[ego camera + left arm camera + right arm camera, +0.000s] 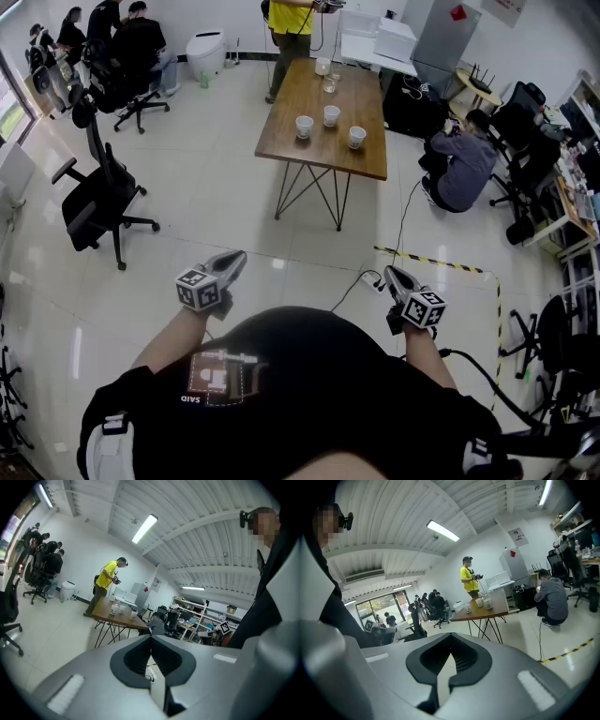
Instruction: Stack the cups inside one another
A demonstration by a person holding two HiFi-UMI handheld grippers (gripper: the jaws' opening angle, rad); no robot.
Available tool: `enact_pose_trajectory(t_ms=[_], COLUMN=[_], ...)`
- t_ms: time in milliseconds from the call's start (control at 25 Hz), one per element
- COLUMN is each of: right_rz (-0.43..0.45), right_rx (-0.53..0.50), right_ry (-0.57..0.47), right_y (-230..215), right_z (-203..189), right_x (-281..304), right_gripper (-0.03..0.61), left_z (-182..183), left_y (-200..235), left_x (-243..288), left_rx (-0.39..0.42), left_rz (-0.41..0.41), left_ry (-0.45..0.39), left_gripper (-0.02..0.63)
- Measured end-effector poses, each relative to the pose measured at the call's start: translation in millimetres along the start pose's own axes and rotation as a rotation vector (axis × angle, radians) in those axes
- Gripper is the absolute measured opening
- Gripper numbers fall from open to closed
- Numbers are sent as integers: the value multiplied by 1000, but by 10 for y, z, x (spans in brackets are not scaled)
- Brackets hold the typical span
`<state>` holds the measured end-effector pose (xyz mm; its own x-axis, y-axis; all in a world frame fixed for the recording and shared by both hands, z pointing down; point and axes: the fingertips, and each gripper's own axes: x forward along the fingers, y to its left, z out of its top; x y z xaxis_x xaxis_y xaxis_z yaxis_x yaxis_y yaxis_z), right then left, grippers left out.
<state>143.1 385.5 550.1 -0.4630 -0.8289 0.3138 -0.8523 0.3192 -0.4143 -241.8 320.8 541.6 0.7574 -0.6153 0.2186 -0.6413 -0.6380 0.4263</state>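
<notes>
Three white cups [304,126], [331,114], [356,137] stand apart and upright on a wooden table [305,89] far ahead of me. In the left gripper view the cups [122,610] are small on that table [118,619], above the jaws. The right gripper view has them [479,602] on the table [499,608] too. My left gripper [234,260] and right gripper [392,275] hang near my body, well short of the table. Each [151,638] [450,636] has its jaws together with nothing between them.
Glass vessels [323,66] sit at the table's far end, where a person in a yellow shirt [291,19] stands. Another person [459,167] crouches right of the table. A black office chair [94,199] is at left. Yellow-black tape [441,264] and a cable [349,292] cross the floor ahead.
</notes>
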Motion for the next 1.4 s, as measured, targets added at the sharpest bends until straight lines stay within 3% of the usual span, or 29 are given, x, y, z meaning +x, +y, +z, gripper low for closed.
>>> enact_pose_trajectory(t_ms=[520,800,1080,1400], right_rz=[55,100,106,8], right_rx=[-68,-133,-135,-105], right_ry=[11,46,65,57], right_y=[-619,-842,-797,-635], right_z=[202,325,390,796], right_x=[-530,-457,54,1199], right_gripper=[14,14,14,14], left_z=[-29,-49,15,587], left_y=[-801,-952,-486,644], left_x=[604,822,911,1228], left_rx=[33,13,-5,8], left_rz=[14,45,47,-49], left_ry=[-16,-27,-35,12], left_gripper=[3,3,3,3])
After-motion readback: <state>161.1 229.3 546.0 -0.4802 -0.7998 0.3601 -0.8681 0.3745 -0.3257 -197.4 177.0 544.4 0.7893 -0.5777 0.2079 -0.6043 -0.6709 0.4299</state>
